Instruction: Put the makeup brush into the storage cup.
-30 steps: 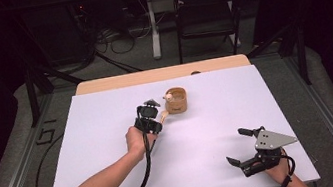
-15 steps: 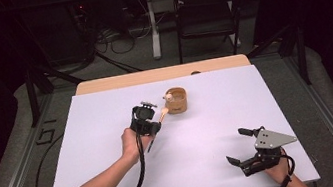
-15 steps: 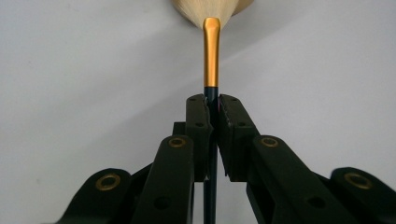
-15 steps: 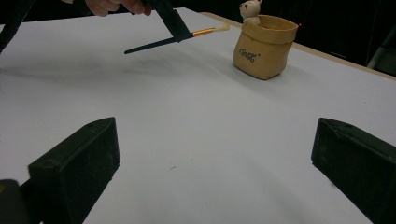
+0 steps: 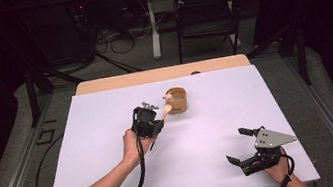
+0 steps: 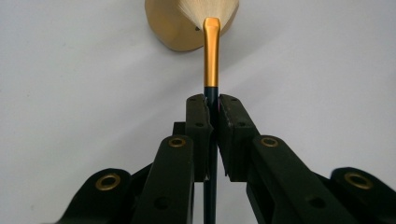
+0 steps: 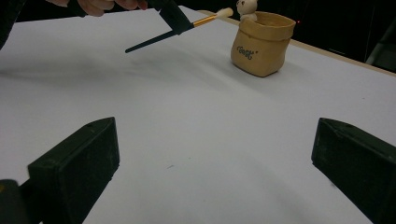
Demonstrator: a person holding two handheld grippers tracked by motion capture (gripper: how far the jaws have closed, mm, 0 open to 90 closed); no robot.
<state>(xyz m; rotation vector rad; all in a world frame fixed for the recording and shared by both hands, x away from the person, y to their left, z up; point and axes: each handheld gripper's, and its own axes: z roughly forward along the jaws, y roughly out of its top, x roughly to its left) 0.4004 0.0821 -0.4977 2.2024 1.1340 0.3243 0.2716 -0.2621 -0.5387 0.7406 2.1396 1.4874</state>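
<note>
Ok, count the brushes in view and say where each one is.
1. The brush is clamped in the left gripper, its bristles beside the tan holder. More could be hidden inside the holder.

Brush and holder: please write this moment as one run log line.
left gripper: shut on brush | brush: bristles at holder | right gripper: open, empty, on table
</note>
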